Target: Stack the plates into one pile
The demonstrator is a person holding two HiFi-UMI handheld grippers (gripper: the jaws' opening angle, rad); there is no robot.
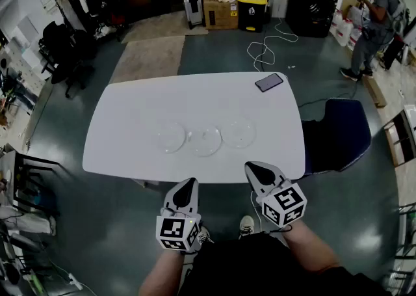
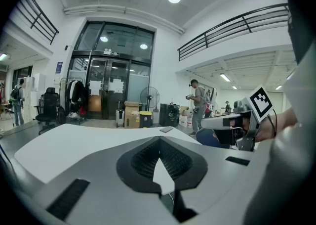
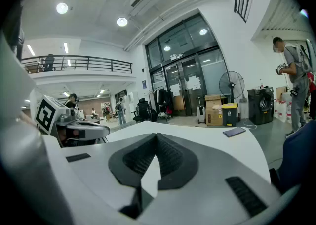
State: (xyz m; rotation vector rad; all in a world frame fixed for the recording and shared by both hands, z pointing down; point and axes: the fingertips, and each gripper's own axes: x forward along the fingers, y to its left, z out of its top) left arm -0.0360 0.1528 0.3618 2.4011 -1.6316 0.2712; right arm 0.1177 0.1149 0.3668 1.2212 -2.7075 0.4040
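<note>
While the person stands at the near edge of the white, round-cornered table (image 1: 130, 125), both forearms are held low and close to the body, and each hand aims its tool forward and slightly downward.

The left gripper (image 1: 189, 184) has its tip at the near edge, a little left of centre. In the left gripper view its jaws are fully together, the black ribbed pads (image 2: 143, 159) meeting at the tip, with nothing held between them. The right gripper (image 1: 253, 168) is beside it, well apart, and its tip also lies at the near edge. In the right gripper view its jaws are likewise pressed together and empty.

Three plates lie flat in a row parallel to the near edge, on the near half of the table, ahead of both tools and clear of them:
- left clear round plate (image 1: 170, 137)
- middle clear round plate (image 1: 205, 140)
- right clear round plate (image 1: 238, 133)

They are transparent, shallow and alike in size. Neighbouring rims are close, but whether they touch cannot be told. None rests on another.

A dark flat smartphone (image 1: 268, 82) lies near the far right corner. A dark blue upholstered chair (image 1: 341, 133) stands against the right edge.
</note>
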